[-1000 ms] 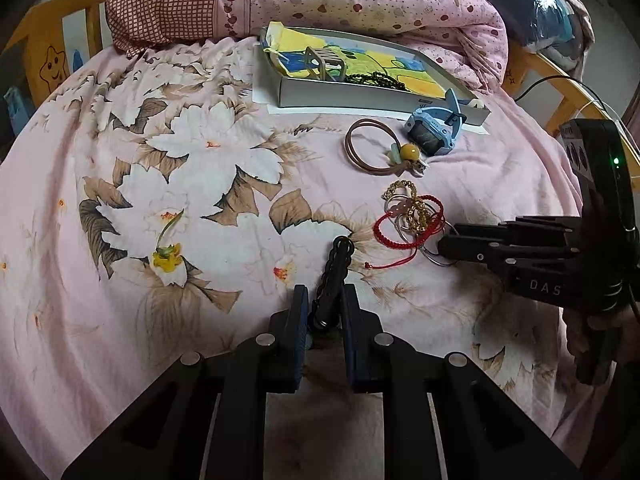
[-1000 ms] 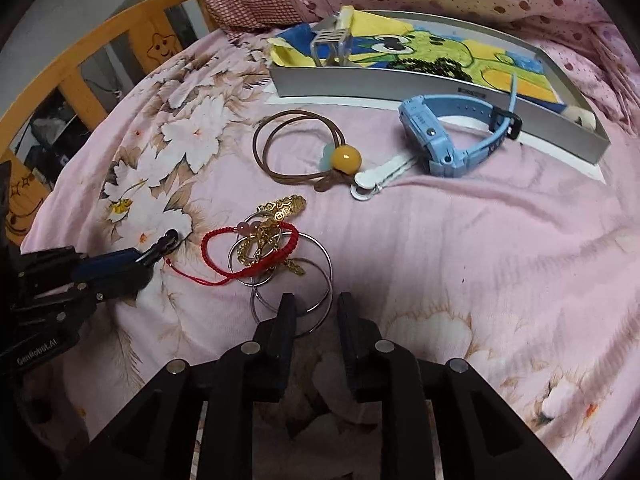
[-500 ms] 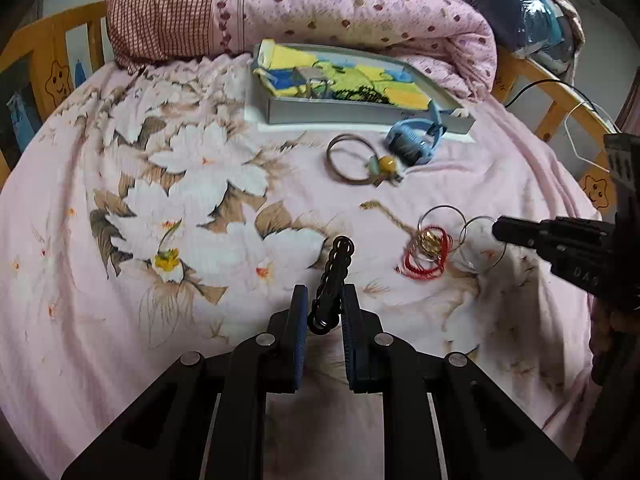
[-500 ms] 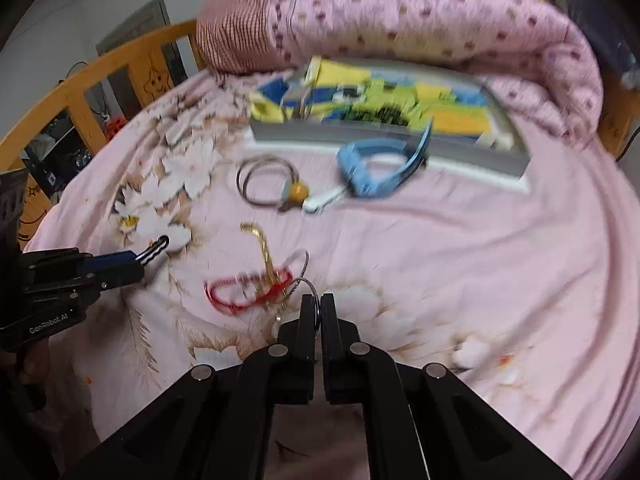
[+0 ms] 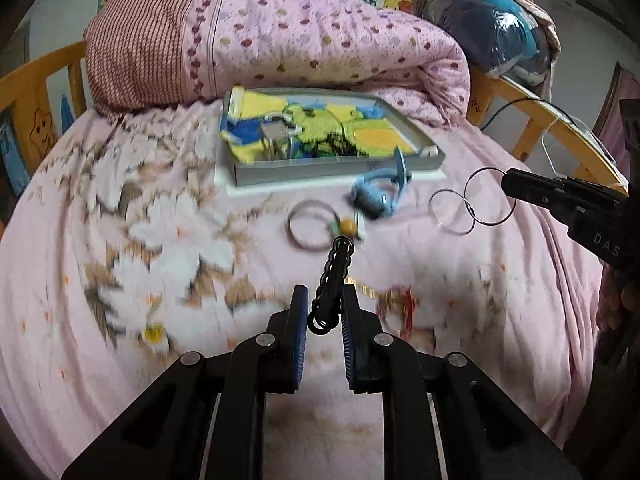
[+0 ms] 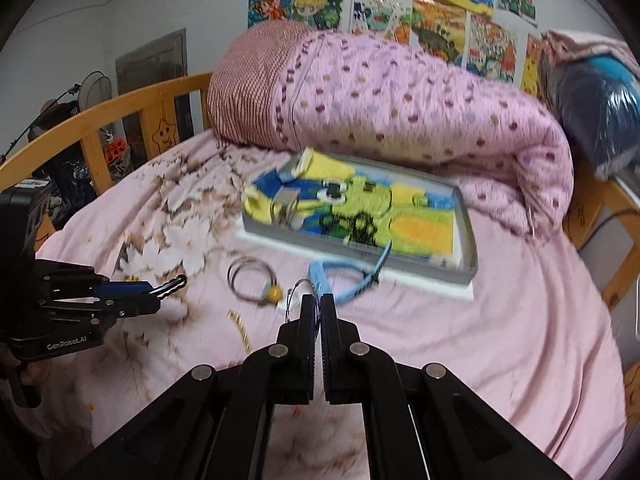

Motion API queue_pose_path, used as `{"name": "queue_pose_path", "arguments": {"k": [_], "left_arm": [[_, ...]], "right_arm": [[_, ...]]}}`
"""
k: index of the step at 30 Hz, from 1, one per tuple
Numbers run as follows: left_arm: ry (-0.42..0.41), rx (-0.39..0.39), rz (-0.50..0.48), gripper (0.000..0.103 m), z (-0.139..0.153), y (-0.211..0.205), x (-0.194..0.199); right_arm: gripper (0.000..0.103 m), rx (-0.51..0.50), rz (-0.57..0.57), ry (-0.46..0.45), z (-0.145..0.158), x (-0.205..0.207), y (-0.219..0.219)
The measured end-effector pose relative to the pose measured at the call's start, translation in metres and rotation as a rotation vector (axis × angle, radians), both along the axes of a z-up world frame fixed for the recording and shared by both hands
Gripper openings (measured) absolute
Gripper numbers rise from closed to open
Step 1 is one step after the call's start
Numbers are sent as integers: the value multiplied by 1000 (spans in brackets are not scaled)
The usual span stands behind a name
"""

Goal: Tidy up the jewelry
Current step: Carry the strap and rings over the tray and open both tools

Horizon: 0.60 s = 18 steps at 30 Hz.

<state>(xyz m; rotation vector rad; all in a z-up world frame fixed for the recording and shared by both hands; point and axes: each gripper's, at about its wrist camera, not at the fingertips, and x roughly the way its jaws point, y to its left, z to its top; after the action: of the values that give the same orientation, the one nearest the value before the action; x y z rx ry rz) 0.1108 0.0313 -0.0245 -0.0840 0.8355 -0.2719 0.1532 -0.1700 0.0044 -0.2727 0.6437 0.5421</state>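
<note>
Mid-task: left gripper (image 5: 324, 312) clamped on black chain bracelet (image 5: 334, 280), right gripper (image 6: 318, 312) pinched on silver bangles (image 5: 472, 204), both off the bed. Few items already in tray (image 5: 340, 168). Hair tie (image 5: 316, 226), blue watch (image 5: 378, 194), red-and-gold tangle (image 5: 400, 304) left on bedspread (image 5: 120, 240), near tray.

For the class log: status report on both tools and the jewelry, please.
Left tool shut on black chain. Right tool shut on silver rings, lifted off bed. Tray ahead; blue watch lies before it.
</note>
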Motion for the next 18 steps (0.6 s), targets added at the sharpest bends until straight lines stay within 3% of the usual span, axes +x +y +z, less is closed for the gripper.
{"name": "queue_pose_path", "arguments": {"k": [10, 18], "left_arm": [[-120, -38, 23, 13, 40, 7, 103], [-68, -109, 40, 13, 13, 1, 174]], "right_arm": [[3, 66, -6, -24, 20, 93, 30], [3, 107, -74, 30, 11, 173, 27]]}}
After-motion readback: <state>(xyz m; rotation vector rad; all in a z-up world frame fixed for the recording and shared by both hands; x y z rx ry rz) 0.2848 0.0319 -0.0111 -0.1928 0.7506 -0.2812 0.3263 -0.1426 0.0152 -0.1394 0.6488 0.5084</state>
